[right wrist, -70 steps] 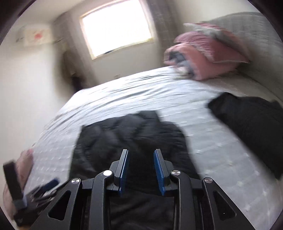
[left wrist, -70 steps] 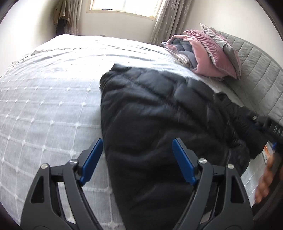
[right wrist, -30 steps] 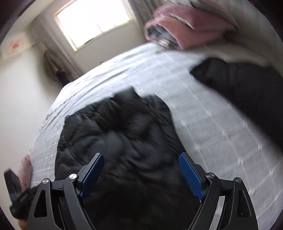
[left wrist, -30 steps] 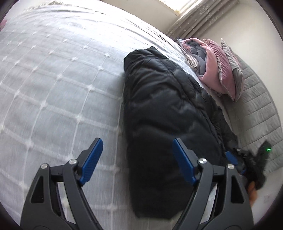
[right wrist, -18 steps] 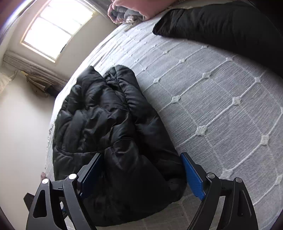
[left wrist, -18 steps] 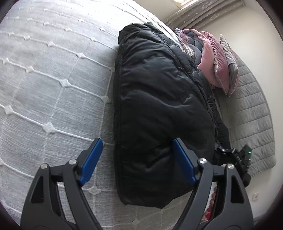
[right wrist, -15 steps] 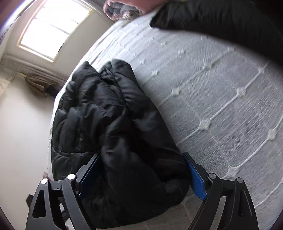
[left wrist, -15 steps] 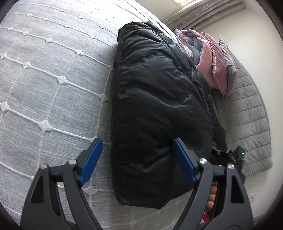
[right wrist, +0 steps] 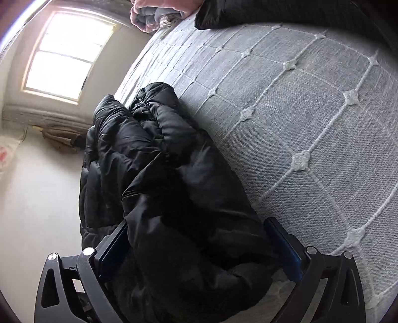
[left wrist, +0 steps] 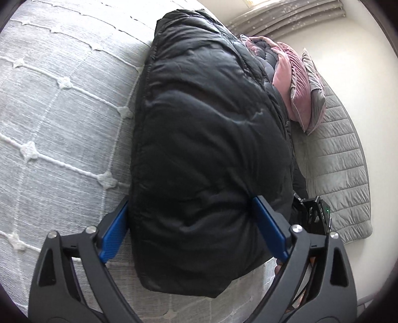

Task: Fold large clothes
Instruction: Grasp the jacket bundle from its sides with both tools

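A black puffy jacket (left wrist: 206,124) lies folded into a thick bundle on the grey bedspread (left wrist: 49,124). My left gripper (left wrist: 191,201) straddles its near end. Its jaws are opening wide, and the padded cloth bulges between the blue pads and brushes them. In the right wrist view the same jacket (right wrist: 149,161) lies crumpled near the bed's edge. My right gripper (right wrist: 196,222) straddles that end the same way, jaws opening, with cloth filling the gap. Neither pair of pads squeezes the cloth.
Pink and grey pillows (left wrist: 296,82) lean on the grey quilted headboard (left wrist: 335,161). A second black garment (right wrist: 248,12) lies farther up the bedspread (right wrist: 311,99). A window (right wrist: 64,57) is behind. The right tool's black housing (left wrist: 313,216) shows beside my left gripper.
Both grippers have come down onto the jacket and their jaws have widened. The cloth now sits between both pairs of pads. The right view has rolled.
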Demonstrator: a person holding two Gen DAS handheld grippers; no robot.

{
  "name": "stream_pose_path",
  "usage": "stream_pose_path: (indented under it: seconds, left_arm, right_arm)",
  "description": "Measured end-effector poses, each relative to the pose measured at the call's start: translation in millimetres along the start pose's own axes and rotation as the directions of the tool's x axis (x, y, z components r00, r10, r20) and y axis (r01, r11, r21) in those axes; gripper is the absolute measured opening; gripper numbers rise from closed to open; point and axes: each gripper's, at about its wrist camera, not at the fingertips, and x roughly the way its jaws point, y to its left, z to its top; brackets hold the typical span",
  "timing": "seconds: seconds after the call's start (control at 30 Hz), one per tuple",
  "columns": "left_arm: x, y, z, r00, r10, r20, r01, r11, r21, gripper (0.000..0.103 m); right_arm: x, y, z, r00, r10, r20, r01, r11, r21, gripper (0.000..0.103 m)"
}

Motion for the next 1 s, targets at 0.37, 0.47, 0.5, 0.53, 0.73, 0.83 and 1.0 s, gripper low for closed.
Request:
stream_pose_path:
  seconds: [0.37, 0.47, 0.5, 0.53, 0.73, 0.83, 1.0]
  left_arm:
    - [4.7, -2.8, -1.3, 1.000, -0.016, 0.005, 0.016, 1.000, -0.018, 0.094]
    - [6.1, -2.4, -2.9, 1.000, -0.015, 0.007, 0.015, 1.000, -0.013, 0.095]
    - [8.4, -6.8, -0.8, 1.000, -0.014, 0.007, 0.015, 1.000, -0.015, 0.095]
    - [8.4, -6.9, -0.8, 1.000, -0.014, 0.008, 0.014, 1.000, -0.014, 0.095]
    - [7.8, -9.3, -3.4, 1.000, -0.009, 0.019, 0.009, 1.000, -0.006, 0.094]
    - [7.9, -10.5, -5.0, 1.000, -0.007, 0.028, 0.007, 1.000, -0.001, 0.094]
    - [7.1, -9.6, -7.2, 0.999, -0.006, 0.054, 0.006, 1.000, -0.010, 0.092]
  right_arm:
    - [11.6, 2.4, 1.6, 0.998, 0.056, 0.015, -0.057, 0.998, 0.021, 0.103]
    - [12.1, -2.2, 2.0, 0.996, 0.095, 0.003, -0.095, 0.995, 0.040, 0.103]
    - [12.7, -1.7, 1.8, 0.996, 0.090, 0.005, -0.091, 0.995, 0.034, 0.103]
    - [13.0, -1.0, 1.7, 0.996, 0.084, 0.007, -0.084, 0.996, 0.027, 0.102]
    - [15.8, 6.5, -0.9, 0.996, 0.093, 0.004, -0.093, 0.996, -0.002, 0.085]
    - [18.6, 9.9, -1.2, 0.994, 0.108, -0.005, -0.108, 0.994, -0.009, 0.077]
    - [27.1, 11.9, 0.6, 0.992, 0.126, -0.009, -0.126, 0.992, -0.006, 0.076]
